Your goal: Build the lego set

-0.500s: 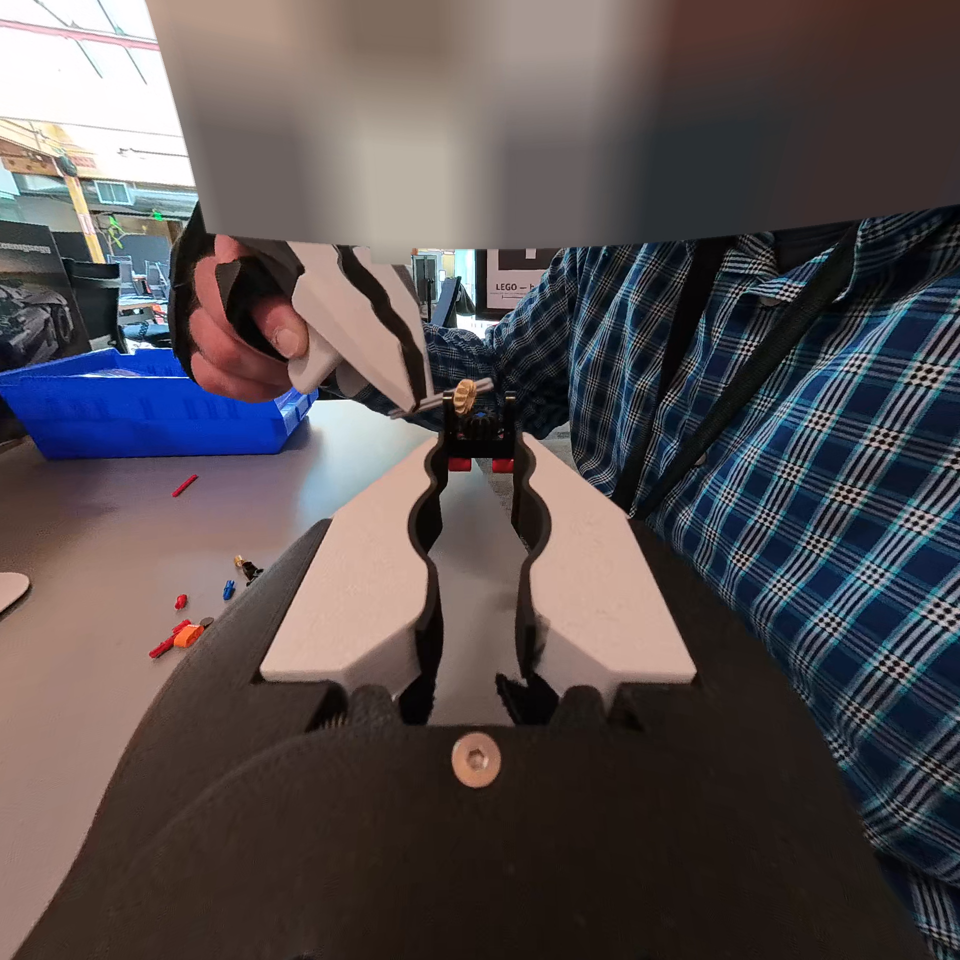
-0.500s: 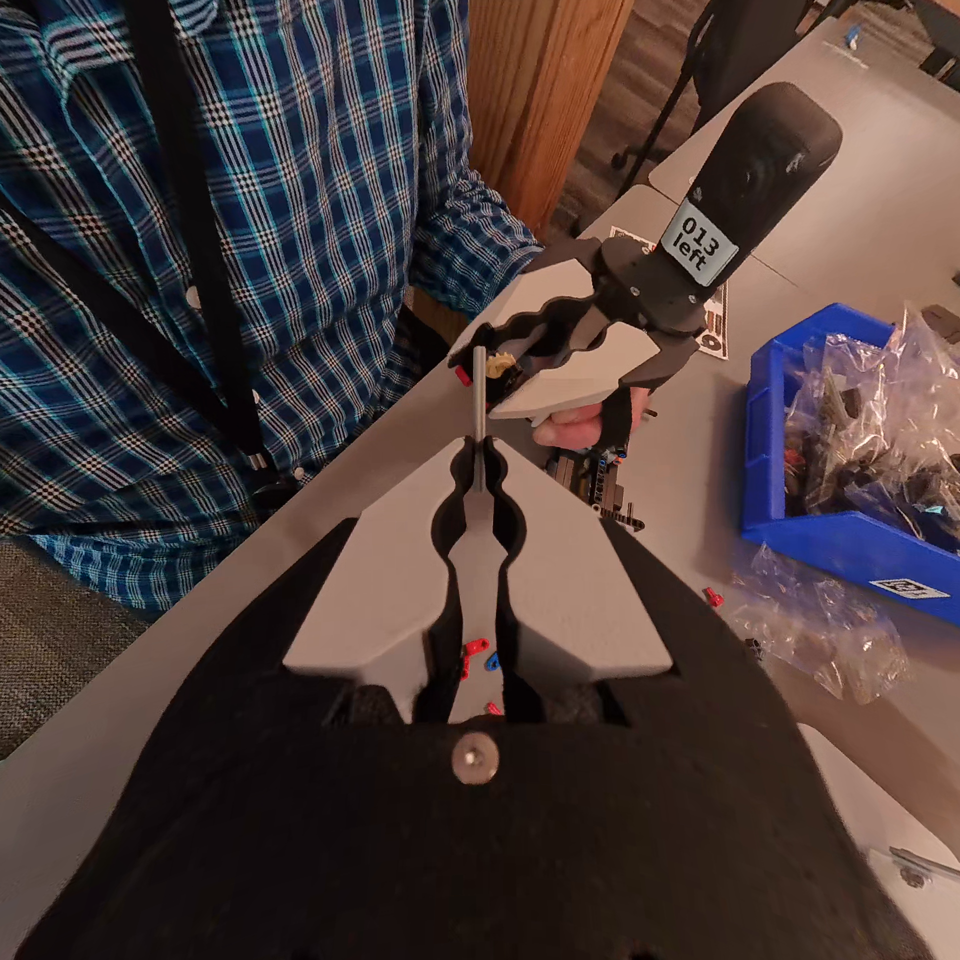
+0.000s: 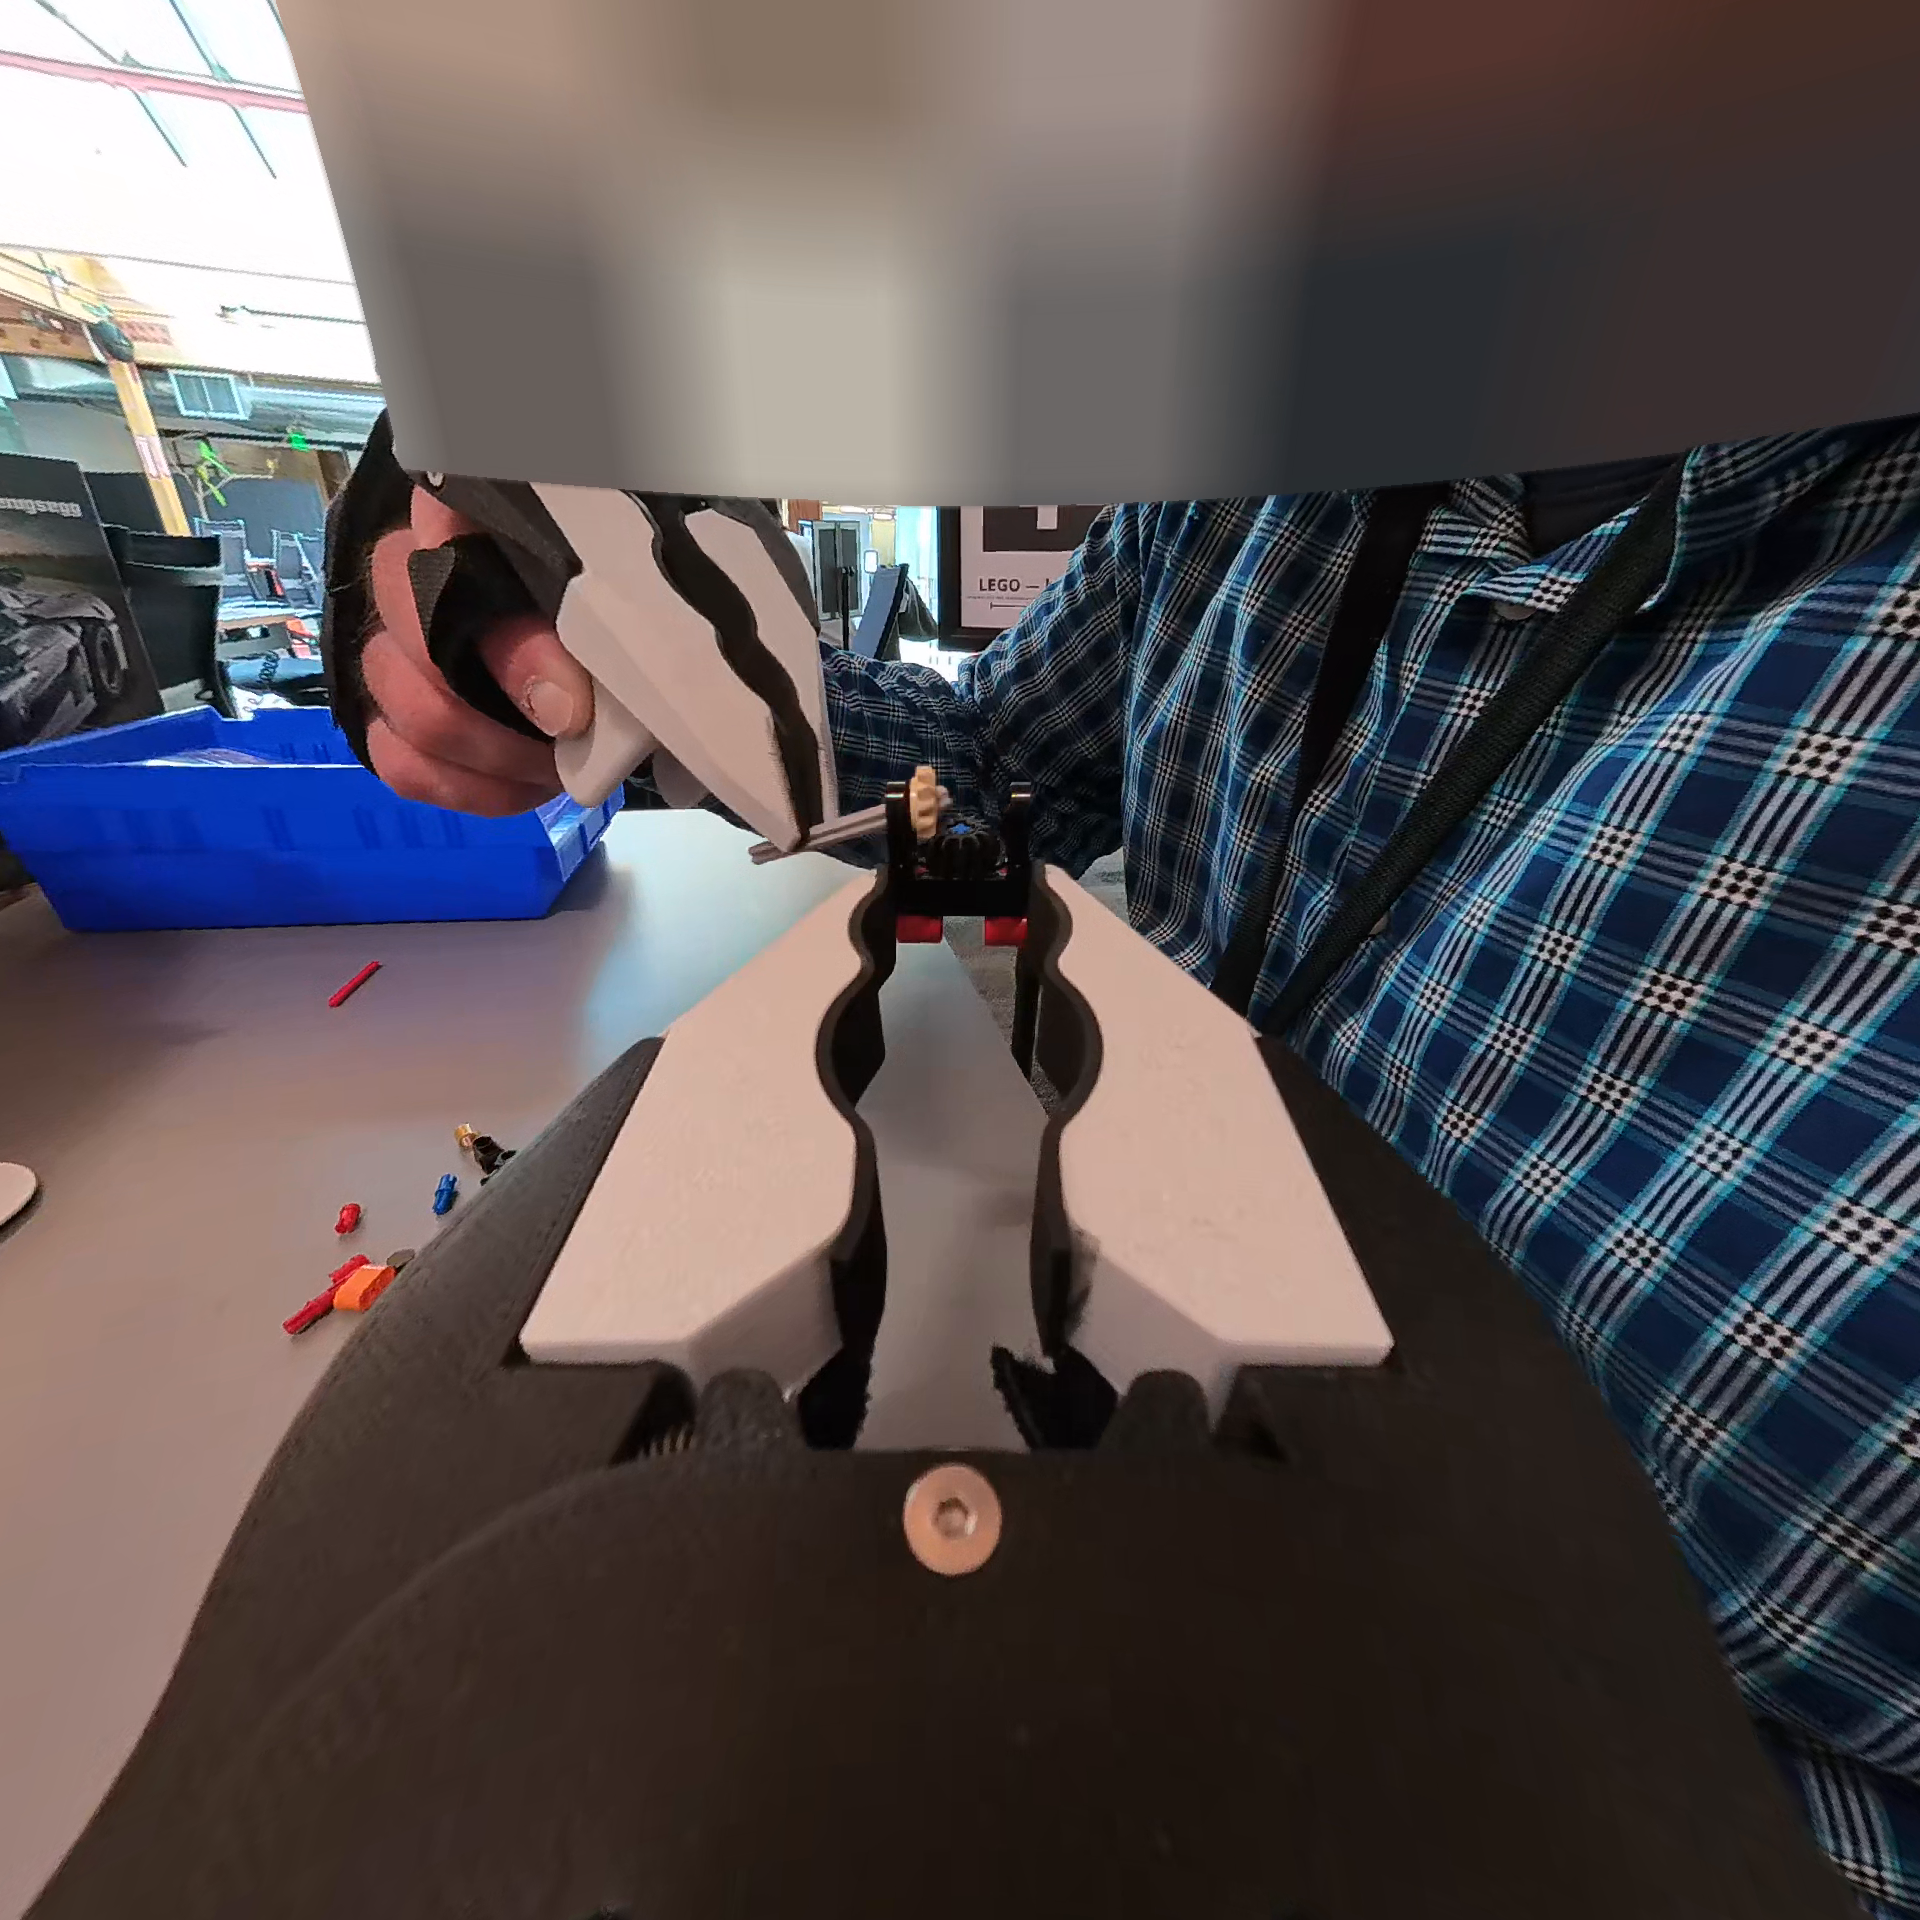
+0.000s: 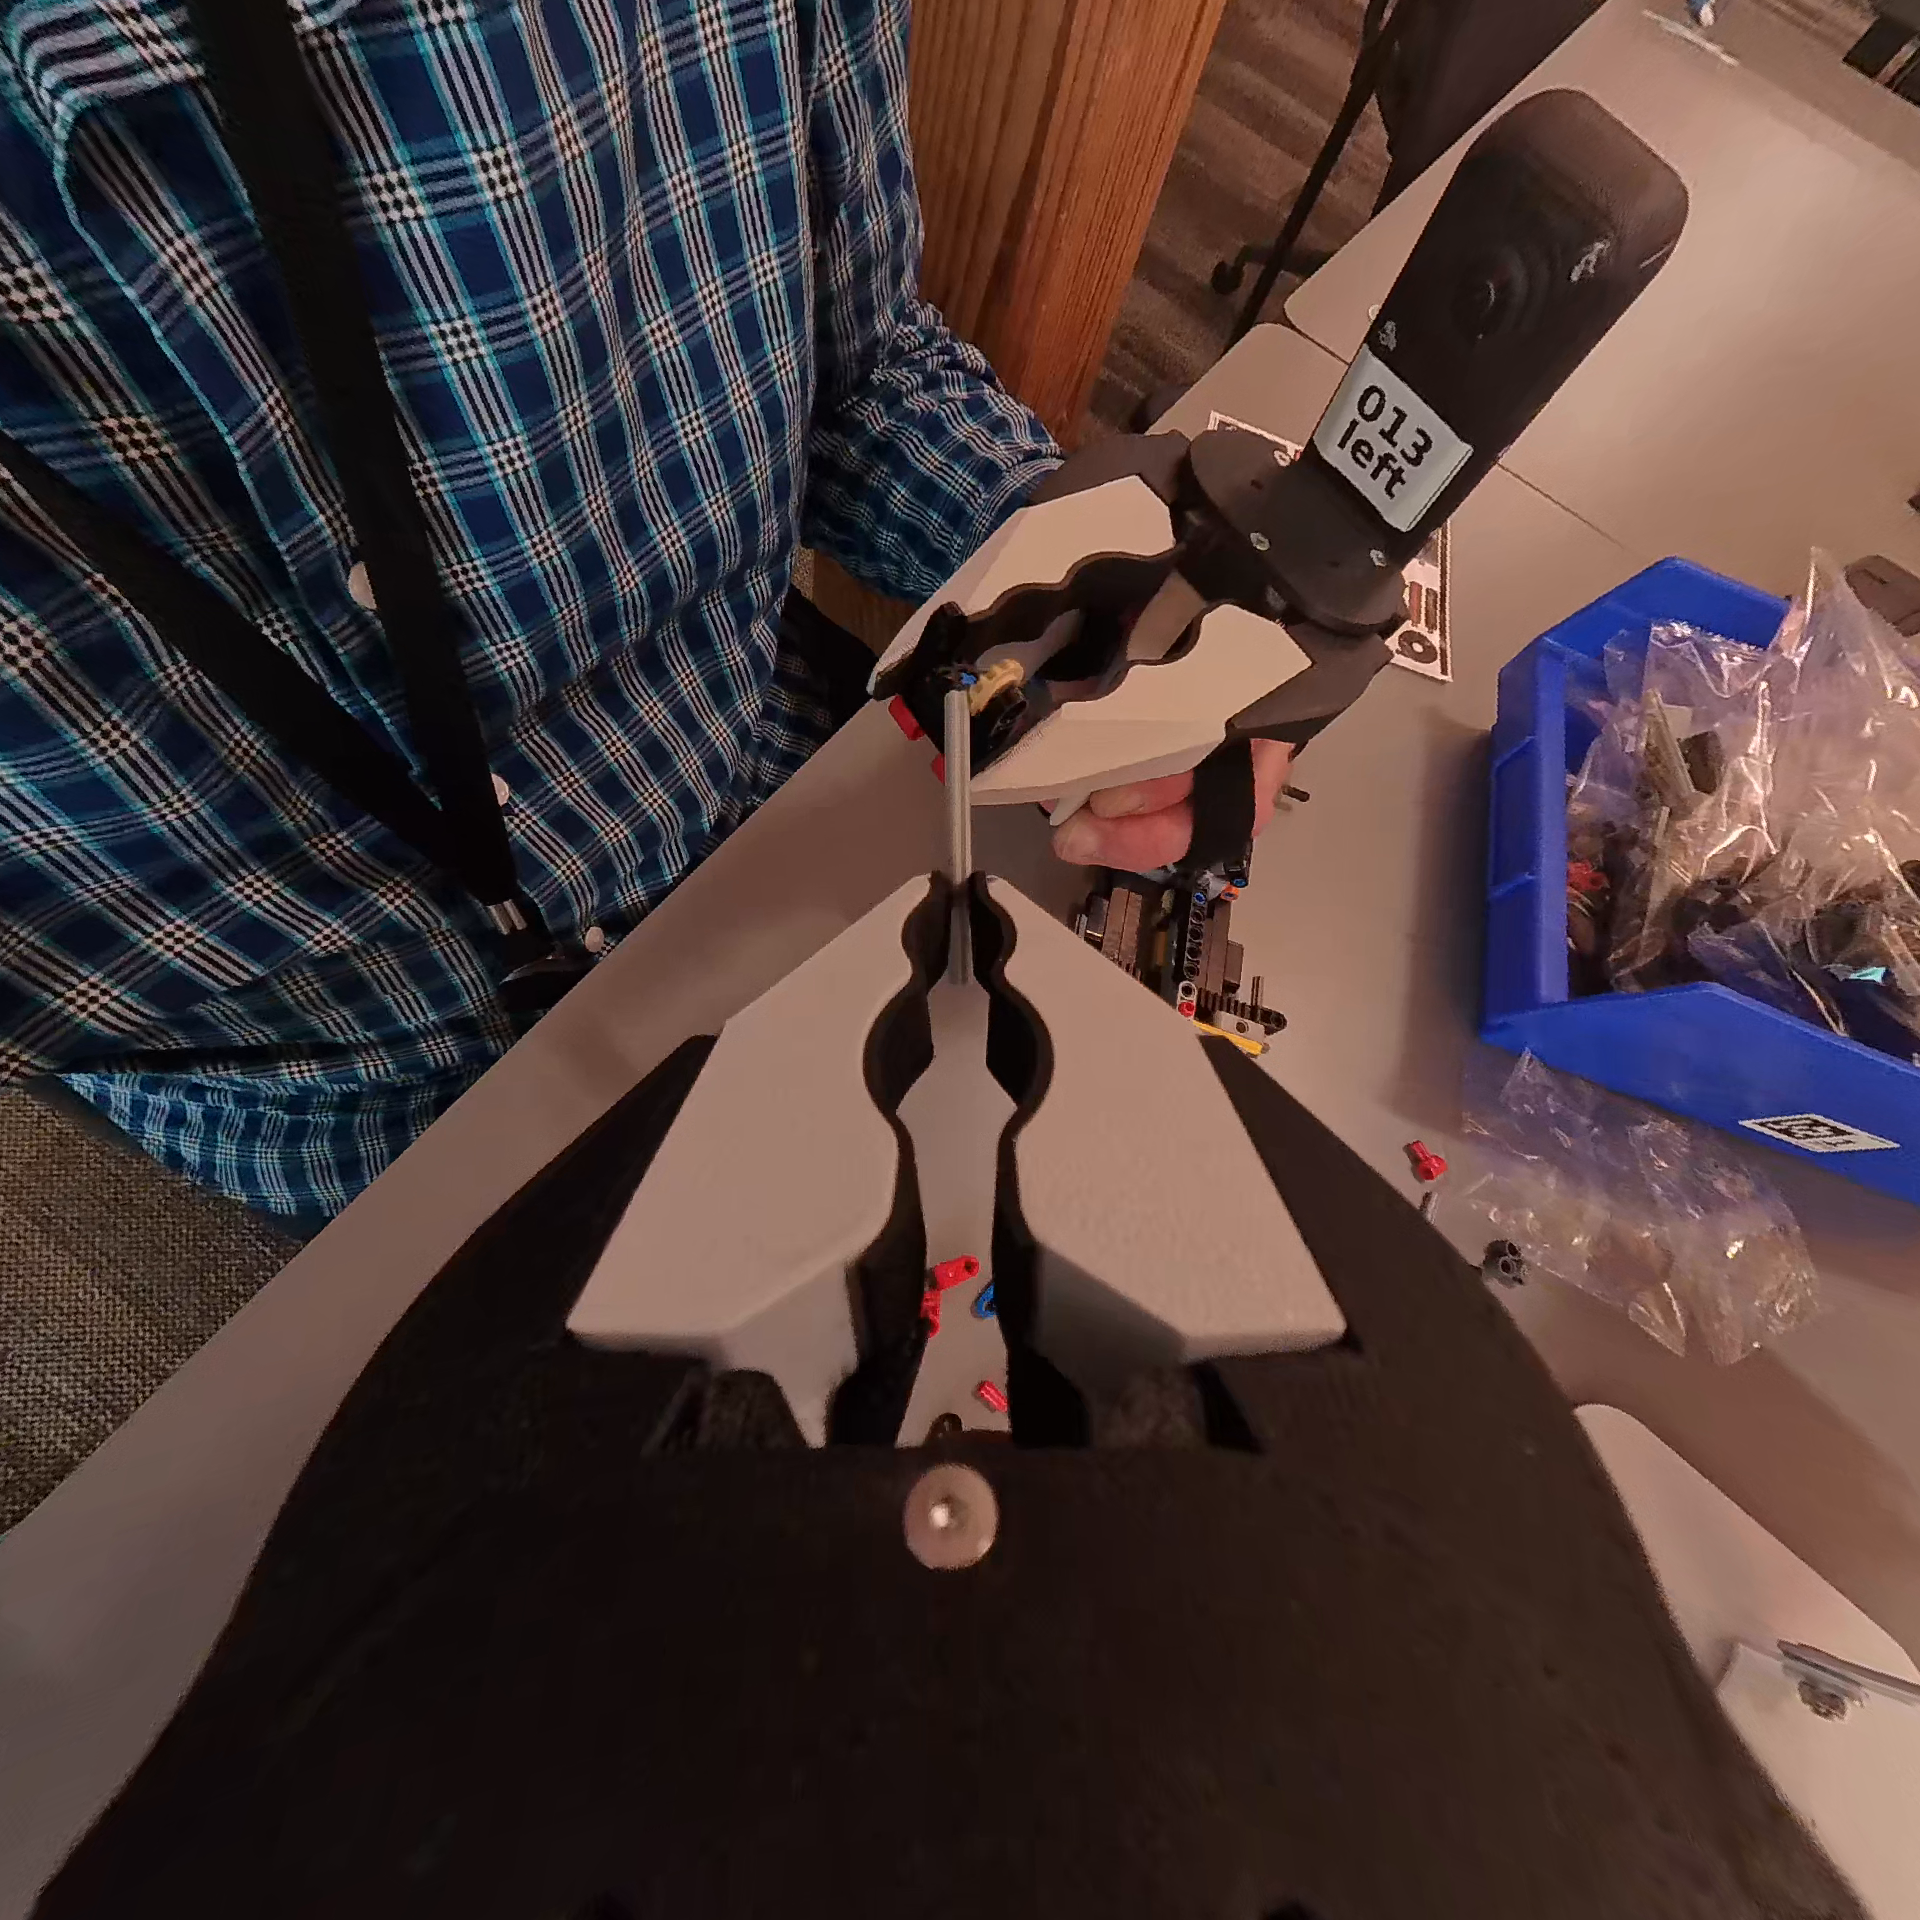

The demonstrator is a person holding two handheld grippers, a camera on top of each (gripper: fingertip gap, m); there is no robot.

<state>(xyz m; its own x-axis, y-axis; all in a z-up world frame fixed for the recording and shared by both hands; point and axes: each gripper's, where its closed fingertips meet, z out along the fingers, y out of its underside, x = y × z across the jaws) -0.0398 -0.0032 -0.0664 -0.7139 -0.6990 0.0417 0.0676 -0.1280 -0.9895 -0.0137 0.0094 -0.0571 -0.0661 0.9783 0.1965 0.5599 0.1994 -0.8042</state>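
My left gripper (image 3: 956, 883) is shut on a small black lego assembly (image 3: 961, 878) with two red pins, a black gear and a tan gear (image 3: 923, 805) on top. My right gripper (image 4: 956, 896) is shut on a thin grey axle (image 4: 958, 821). The axle's far end meets the assembly at the tan gear (image 4: 1001, 691). In the left wrist view the right gripper (image 3: 800, 831) comes in from the upper left with the axle (image 3: 831, 831) pointing at the gear. In the right wrist view the left gripper (image 4: 930, 707) is held above the table edge.
A blue bin (image 4: 1662, 1039) holds bags of parts, and it also shows in the left wrist view (image 3: 281, 831). A part-built black lego model (image 4: 1174, 945) and a loose plastic bag (image 4: 1621, 1226) lie on the grey table (image 3: 208, 1091). Small loose pieces (image 3: 353, 1288) lie nearby. The person's plaid-shirted torso is close. Left tips and right tips are each some 20 centimeters from the part-built black lego model (image 4: 1174, 945).
Both grippers have shifted only slightly. The tan gear now looks more edge-on in the left wrist view. The axle stays at the gear.
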